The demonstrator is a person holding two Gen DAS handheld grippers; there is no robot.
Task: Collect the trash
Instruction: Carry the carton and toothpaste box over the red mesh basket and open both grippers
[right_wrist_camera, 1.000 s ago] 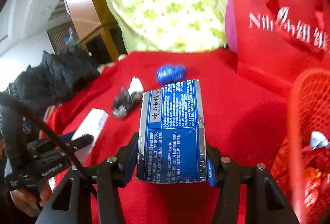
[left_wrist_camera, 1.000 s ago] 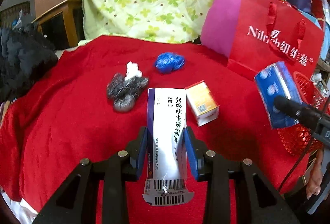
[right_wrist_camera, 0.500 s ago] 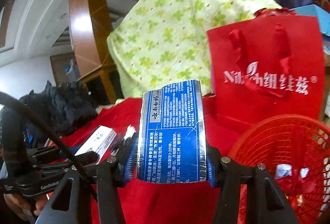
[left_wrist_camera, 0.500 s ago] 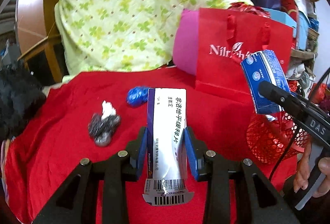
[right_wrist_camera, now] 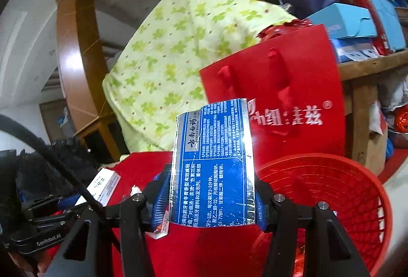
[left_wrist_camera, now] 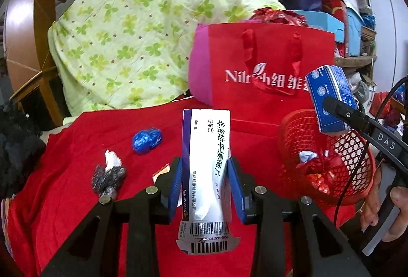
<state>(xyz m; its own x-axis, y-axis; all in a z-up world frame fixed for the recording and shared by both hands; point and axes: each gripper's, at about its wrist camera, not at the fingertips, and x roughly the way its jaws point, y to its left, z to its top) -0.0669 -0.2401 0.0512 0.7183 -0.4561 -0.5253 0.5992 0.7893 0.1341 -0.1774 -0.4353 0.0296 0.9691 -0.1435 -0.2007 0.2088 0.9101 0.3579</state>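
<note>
Both claws are loaded: the left gripper (left_wrist_camera: pixel 205 182) clamps a white medicine box (left_wrist_camera: pixel 206 162), the right gripper (right_wrist_camera: pixel 210 196) a blue carton (right_wrist_camera: pixel 213 167) near the red basket (right_wrist_camera: pixel 357 190), already part-filled. Farther left, a blue wad (left_wrist_camera: pixel 147 140) and grey scraps (left_wrist_camera: pixel 108 176) remain on the red cloth (left_wrist_camera: pixel 63 175).

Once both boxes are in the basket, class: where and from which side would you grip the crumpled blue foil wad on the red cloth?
Grip the blue foil wad across its narrower depth, coming from above. It is a low two-lobed lump lying free on the red cloth, clear of the grey wad, so the fingers could probably straddle it.
</note>
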